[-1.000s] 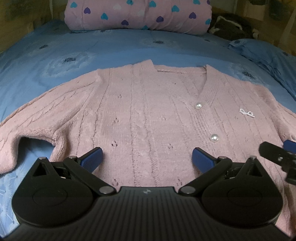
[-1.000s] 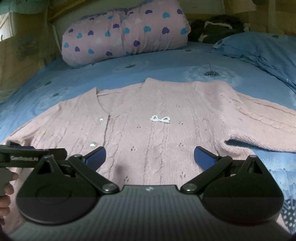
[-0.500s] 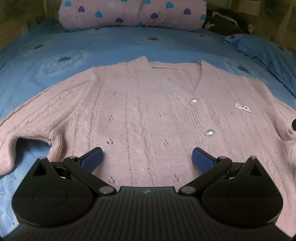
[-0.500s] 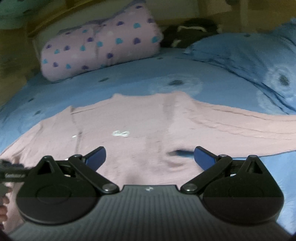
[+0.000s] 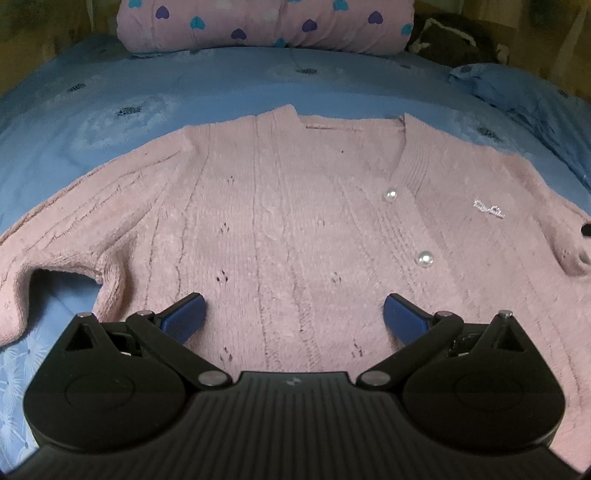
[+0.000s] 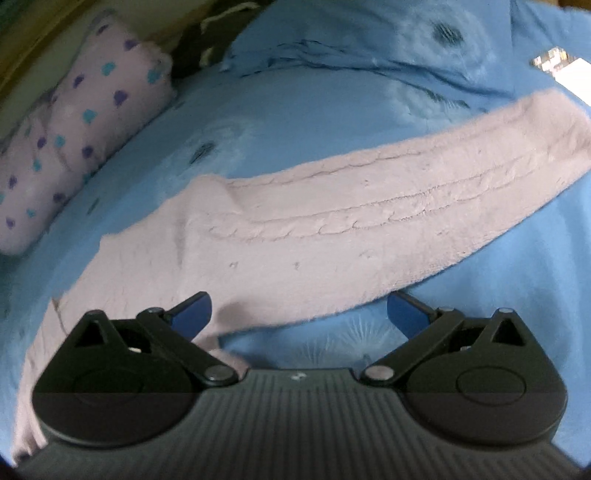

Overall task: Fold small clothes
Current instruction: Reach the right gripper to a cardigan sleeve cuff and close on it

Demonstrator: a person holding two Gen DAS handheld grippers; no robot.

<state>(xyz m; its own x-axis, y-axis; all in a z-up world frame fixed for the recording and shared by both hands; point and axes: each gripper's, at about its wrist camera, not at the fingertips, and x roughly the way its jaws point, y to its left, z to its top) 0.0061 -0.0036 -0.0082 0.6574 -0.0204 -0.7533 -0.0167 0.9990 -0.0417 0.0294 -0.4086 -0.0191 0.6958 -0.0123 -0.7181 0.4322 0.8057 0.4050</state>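
One pink cardigan (image 5: 280, 221) with two pearl buttons (image 5: 424, 258) lay flat mid-bed (image 5: 221, 85). Left gripper (image 5: 293, 314) and right gripper (image 6: 299, 314) both hung spread, empty. No legible writing.

i'm looking across a bed with a blue dandelion-print sheet (image 5: 221, 92). a pink pillow with hearts (image 5: 266, 22) lies at its head, a rumpled blue pillow (image 6: 369, 44) beside it. dim wooden wall (image 5: 55, 22) behind.
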